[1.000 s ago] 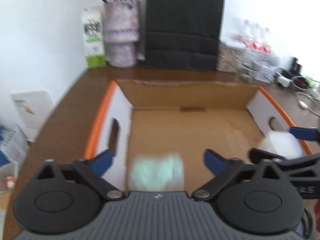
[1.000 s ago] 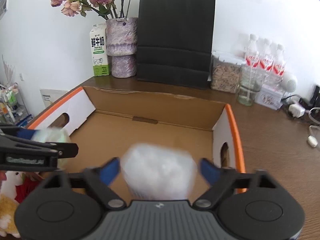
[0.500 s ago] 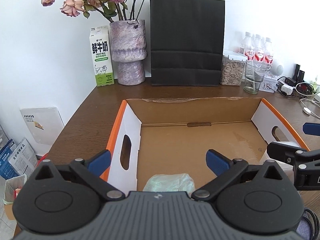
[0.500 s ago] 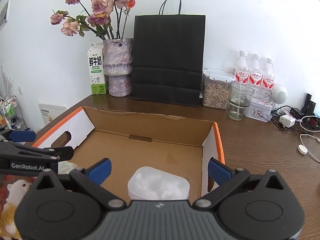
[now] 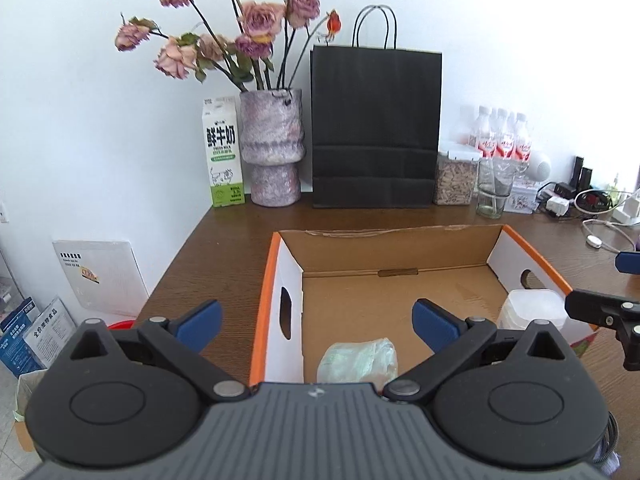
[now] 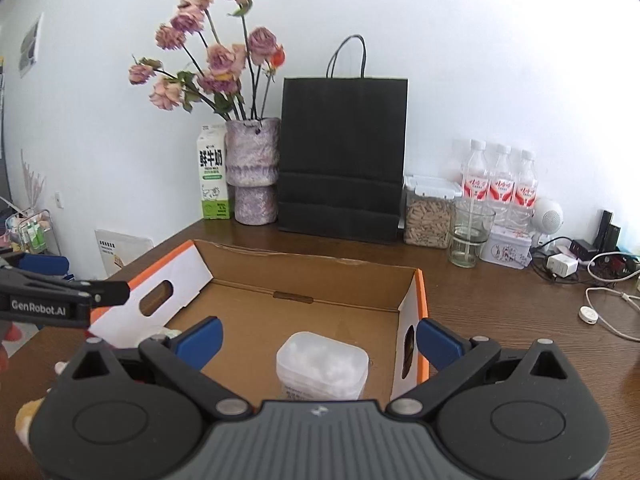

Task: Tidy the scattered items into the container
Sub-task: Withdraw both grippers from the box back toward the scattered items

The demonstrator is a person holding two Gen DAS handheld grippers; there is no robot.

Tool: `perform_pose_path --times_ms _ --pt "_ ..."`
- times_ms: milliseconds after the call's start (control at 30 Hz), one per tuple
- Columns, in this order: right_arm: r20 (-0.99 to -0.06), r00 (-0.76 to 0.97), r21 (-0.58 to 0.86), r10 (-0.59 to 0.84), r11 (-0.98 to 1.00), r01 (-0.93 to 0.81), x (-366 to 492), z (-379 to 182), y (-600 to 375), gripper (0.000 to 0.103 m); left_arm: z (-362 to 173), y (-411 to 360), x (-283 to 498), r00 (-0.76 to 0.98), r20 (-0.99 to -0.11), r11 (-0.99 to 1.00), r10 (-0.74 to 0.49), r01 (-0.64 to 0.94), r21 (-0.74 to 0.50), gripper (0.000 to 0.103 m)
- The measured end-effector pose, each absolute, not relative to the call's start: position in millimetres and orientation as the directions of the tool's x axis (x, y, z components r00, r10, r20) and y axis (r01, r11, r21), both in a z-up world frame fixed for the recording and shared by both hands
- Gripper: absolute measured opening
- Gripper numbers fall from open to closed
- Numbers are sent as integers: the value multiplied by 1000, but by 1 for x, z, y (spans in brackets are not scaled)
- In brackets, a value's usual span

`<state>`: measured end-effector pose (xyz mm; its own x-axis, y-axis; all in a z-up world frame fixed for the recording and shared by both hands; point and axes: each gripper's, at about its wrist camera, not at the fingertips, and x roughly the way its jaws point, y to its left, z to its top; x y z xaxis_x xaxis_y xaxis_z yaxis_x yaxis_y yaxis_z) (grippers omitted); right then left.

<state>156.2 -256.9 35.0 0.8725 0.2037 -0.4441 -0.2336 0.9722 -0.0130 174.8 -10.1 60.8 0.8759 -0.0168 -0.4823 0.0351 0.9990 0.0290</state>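
An open cardboard box [image 5: 394,232] [image 6: 304,258] with orange rims sits on the brown table. A pale green wrapped packet [image 5: 358,361] lies on the box floor at its near left. A clear tub of white cotton balls [image 6: 322,366] [image 5: 534,312] stands on the floor near the right wall. My left gripper [image 5: 318,324] hangs open above the packet, holding nothing. My right gripper [image 6: 318,338] is open over the tub, apart from it. The left gripper's side [image 6: 60,294] shows at the left in the right wrist view.
Along the back wall stand a milk carton [image 5: 222,152], a vase of dried roses [image 5: 274,146], a black paper bag [image 5: 376,128], a jar [image 6: 428,212], a glass [image 6: 468,236] and water bottles [image 6: 498,184]. Chargers and cables [image 6: 592,276] lie at the right. A plush toy [image 6: 28,416] is at the lower left.
Both grippers have let go and drawn back and up. The green packet and the cotton tub, blurred between the fingers a second ago, now rest on the box floor.
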Motion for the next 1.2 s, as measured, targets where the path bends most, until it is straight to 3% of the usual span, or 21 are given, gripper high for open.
perform_pose_path --times_ms 333,633,1200 --pt "-417 882 -46 217 965 -259 79 25 -260 103 55 10 105 899 -437 999 -28 44 27 103" --pt "-481 859 -23 175 977 -212 27 -13 -257 103 16 39 52 863 -504 996 -27 -22 -90 103" --pt "-538 818 5 203 971 -237 5 -34 -241 103 -3 34 22 844 -536 996 -14 -35 -82 103"
